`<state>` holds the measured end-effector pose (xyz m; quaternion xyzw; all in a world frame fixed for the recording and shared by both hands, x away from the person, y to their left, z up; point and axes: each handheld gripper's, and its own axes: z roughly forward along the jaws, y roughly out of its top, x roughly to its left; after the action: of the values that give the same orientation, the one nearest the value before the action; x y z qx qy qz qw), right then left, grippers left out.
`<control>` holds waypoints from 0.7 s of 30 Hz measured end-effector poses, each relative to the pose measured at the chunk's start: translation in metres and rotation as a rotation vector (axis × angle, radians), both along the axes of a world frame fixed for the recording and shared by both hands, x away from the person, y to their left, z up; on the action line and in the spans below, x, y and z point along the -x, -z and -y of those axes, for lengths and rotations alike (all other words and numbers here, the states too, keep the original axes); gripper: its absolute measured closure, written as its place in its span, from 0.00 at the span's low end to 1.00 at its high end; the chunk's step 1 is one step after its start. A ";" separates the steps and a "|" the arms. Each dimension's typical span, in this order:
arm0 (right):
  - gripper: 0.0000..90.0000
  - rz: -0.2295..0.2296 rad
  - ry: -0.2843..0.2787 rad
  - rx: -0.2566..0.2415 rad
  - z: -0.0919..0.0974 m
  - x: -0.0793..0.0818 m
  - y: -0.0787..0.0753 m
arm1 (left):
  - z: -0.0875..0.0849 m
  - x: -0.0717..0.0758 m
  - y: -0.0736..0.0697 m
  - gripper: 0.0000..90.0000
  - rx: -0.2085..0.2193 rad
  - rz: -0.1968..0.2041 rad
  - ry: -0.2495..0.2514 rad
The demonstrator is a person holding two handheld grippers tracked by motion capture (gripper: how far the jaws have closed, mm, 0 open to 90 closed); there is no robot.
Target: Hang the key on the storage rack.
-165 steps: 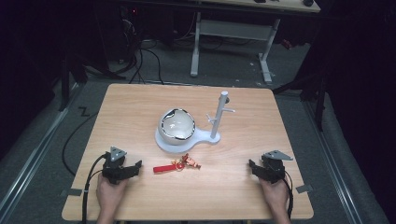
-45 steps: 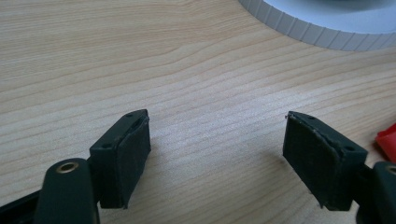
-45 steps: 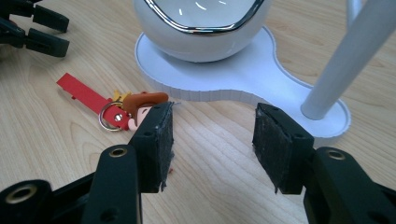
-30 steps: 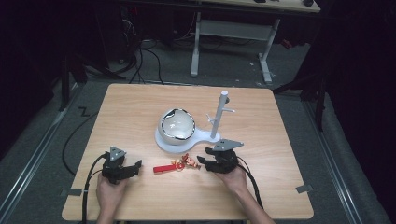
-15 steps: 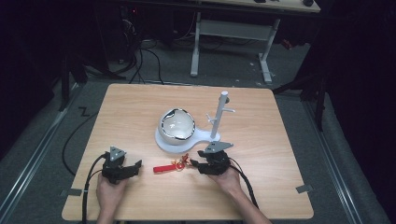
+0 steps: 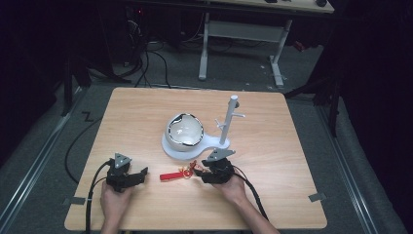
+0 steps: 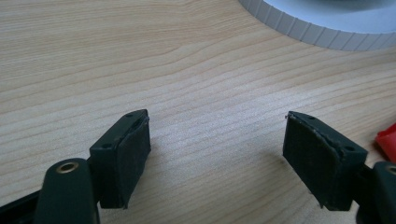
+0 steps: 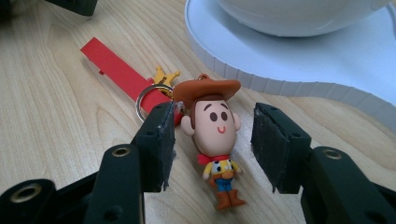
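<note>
A keychain lies on the wooden table (image 6: 146,117): a small cowboy figure (image 8: 212,128) with a brown hat, a metal ring (image 8: 148,100) and a red strap (image 8: 112,65) (image 6: 170,175). My right gripper (image 8: 212,142) (image 6: 198,171) stands open low over the table. The figure lies between its jaws, with a gap showing at each pad. My left gripper (image 7: 217,154) (image 6: 141,174) rests open at the front left with bare wood between its pads. The strap's red end (image 7: 387,142) shows at the right edge of the left gripper view.
Just behind the keychain stands a white stand: a flat ribbed base (image 6: 212,143) (image 8: 299,60) (image 7: 327,28), a white bowl (image 6: 185,130) on it and an upright post (image 6: 229,119) with short pegs. Dark floor, cables and a desk frame (image 6: 243,34) lie beyond the table.
My right hand came from the table's right front to the middle, then moved left and down until its jaws flank the figure. The left hand kept still.
</note>
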<state>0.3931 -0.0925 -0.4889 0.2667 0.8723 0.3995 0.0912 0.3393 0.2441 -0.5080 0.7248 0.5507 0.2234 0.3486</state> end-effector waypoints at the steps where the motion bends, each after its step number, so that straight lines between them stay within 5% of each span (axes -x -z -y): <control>1: 0.55 -0.001 -0.001 0.002 -0.001 0.000 0.001 | 0.000 0.000 0.000 0.27 0.000 0.000 0.000; 12: 0.60 -0.001 -0.010 0.062 -0.008 -0.001 0.010 | 0.000 0.000 0.000 0.27 0.001 0.000 0.000; 21: 0.68 0.045 -0.013 0.097 -0.011 0.002 0.009 | 0.000 0.000 0.000 0.26 0.001 0.000 0.000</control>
<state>0.3906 -0.0820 -0.4975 0.2472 0.8902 0.3631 0.1209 0.3393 0.2443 -0.5080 0.7247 0.5507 0.2231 0.3489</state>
